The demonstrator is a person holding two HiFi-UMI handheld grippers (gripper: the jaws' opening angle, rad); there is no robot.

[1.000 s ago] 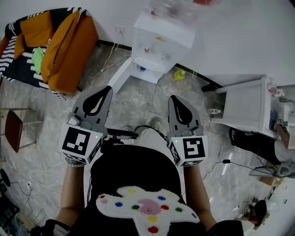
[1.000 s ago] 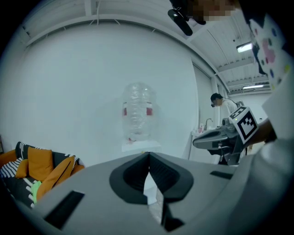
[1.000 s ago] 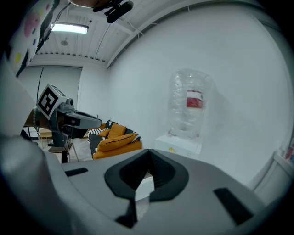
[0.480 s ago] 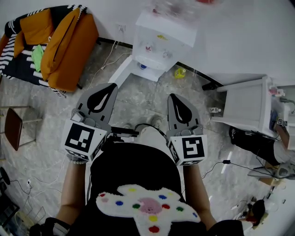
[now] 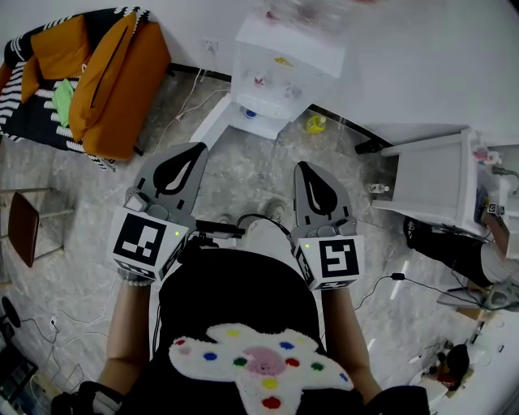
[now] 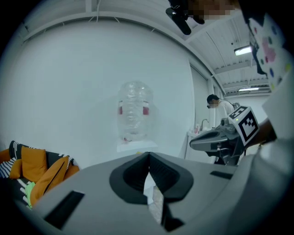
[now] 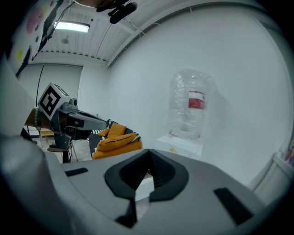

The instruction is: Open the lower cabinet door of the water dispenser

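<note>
The white water dispenser stands against the far wall with a clear bottle on top. A white panel angles out from its foot toward the lower left and looks like the lower door swung out. A blue item shows in the opening. Both grippers hang well short of it over the floor. My left gripper and right gripper are shut and hold nothing. The left gripper view shows its closed jaws under the bottle. In the right gripper view the bottle stands ahead.
A sofa with orange cushions sits at the left. A white cabinet stands at the right. A yellow item lies on the floor by the dispenser. Cables trail across the marbled floor. A brown stool is at the far left.
The left gripper has crept slightly toward the dispenser. The right gripper has kept still. Both stay shut.
</note>
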